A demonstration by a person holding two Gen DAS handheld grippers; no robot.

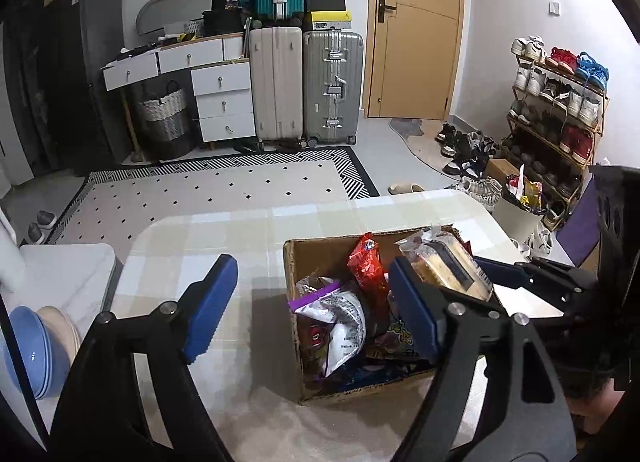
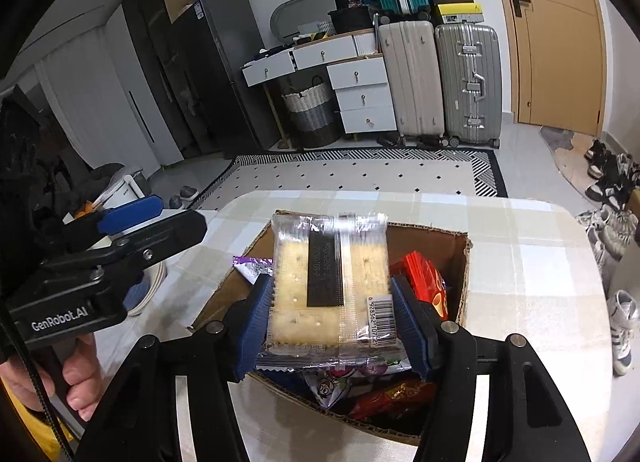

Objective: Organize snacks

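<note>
An open cardboard box (image 1: 320, 248) (image 2: 426, 238) stands on the checked tablecloth (image 1: 224, 230), holding several snack bags, among them a red packet (image 1: 368, 268) (image 2: 424, 282) and a white-and-purple bag (image 1: 340, 322). My right gripper (image 2: 330, 286) is shut on a clear packet of crackers (image 2: 328, 278) (image 1: 448, 266), which it holds flat just above the box. My left gripper (image 1: 310, 274) stands open with nothing between its blue pads, over the box's left wall. In the right wrist view the left gripper (image 2: 132, 214) shows at the left, held by a hand (image 2: 80, 374).
Stacked blue and beige bowls (image 1: 32, 346) sit on a white surface left of the table. A white bin (image 1: 516, 214) full of wrappers stands beyond the table's right edge, near a shoe rack (image 1: 560, 110). Suitcases (image 1: 304, 86) and drawers line the far wall.
</note>
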